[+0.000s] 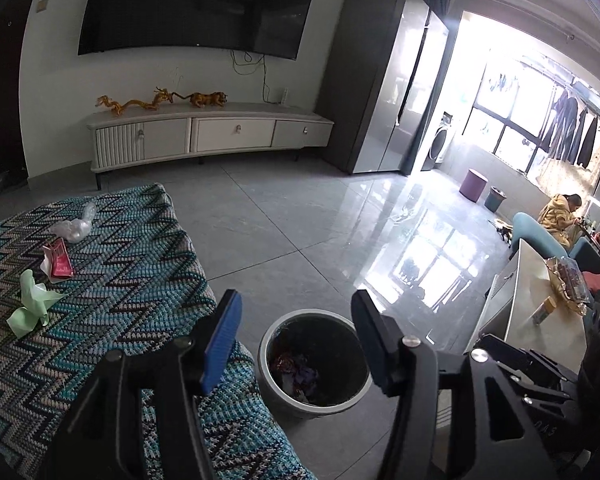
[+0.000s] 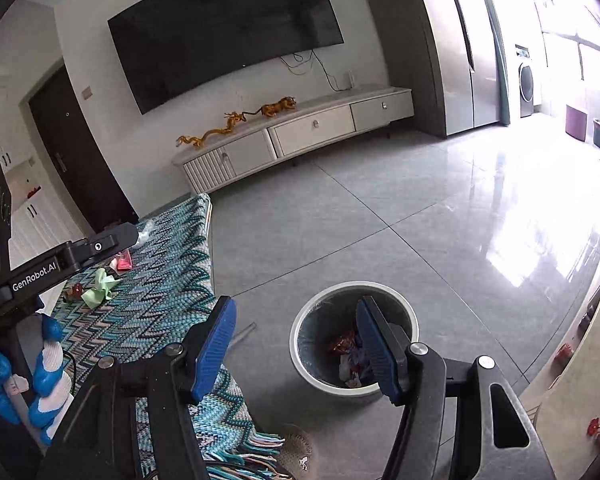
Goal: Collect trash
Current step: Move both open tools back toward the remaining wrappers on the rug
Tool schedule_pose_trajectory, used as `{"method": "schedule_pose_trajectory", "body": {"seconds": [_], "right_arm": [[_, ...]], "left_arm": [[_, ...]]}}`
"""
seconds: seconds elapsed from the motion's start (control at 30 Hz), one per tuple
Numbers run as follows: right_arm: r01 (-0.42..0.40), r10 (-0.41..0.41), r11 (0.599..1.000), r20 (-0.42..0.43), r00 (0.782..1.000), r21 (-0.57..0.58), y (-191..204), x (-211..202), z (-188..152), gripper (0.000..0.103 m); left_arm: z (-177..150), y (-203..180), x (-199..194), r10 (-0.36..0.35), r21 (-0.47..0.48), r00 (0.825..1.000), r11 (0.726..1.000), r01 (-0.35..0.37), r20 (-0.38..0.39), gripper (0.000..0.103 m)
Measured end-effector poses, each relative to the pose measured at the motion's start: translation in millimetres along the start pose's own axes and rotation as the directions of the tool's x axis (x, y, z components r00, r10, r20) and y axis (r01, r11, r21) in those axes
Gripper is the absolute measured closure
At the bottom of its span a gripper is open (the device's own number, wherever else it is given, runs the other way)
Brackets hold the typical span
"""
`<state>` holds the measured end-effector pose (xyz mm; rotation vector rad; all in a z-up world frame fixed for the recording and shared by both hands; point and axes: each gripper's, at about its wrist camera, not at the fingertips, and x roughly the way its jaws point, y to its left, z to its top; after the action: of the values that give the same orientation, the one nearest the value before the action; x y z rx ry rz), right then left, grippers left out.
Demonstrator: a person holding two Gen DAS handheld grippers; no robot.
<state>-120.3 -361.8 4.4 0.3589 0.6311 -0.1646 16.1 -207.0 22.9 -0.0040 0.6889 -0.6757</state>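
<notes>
Left tongs (image 1: 296,316) empty, trash bin (image 1: 268,376) below – green wrapper (image 1: 30,304) left

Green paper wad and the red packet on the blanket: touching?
Apart. The left wrist view shows a strip of blanket between the green paper wad and the red packet.

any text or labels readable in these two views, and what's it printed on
"GenRobot.AI": white lettering on the black body of the left claw, seen from the right wrist view.
Faint marks on the right claw's black body, left wrist view: too blurred to read.
Print on the red packet on the blanket: too small to read.
</notes>
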Motion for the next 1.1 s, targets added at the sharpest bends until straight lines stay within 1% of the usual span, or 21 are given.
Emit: {"method": "schedule_pose_trajectory", "body": {"seconds": [0.33, 0.6, 0.8, 1.1], "right_arm": [[0.012, -0.01, 0.999, 0.048, 0.999, -0.037, 21, -27, 5, 0.043], [-0.005, 0.011, 0.996, 0.071, 0.997, -0.083, 43, -40, 7, 0.043], [-0.022, 0.033, 0.993, 0.095, 0.995, -0.12, 62, -55, 8, 0.043], [-0.057, 0.075, 0.985, 0.108, 0.991, -0.163, 89, -70, 4, 0.043]], "left_arm": [[3, -1, -34, 0.003, 0.017, 0.998, 1.0, -0.004, 0.068, 0.048], [4, 7, -57, 0.001, 0.017, 0.995, 1.0, -0.003, 0.105, 0.048], [6, 12, -83, 0.007, 0.013, 0.986, 1.0, -0.01, 0.164, 0.048], [0, 23, -117, 0.043, 0.001, 0.972, 0.999, -0.044, 0.23, 0.048]]}}
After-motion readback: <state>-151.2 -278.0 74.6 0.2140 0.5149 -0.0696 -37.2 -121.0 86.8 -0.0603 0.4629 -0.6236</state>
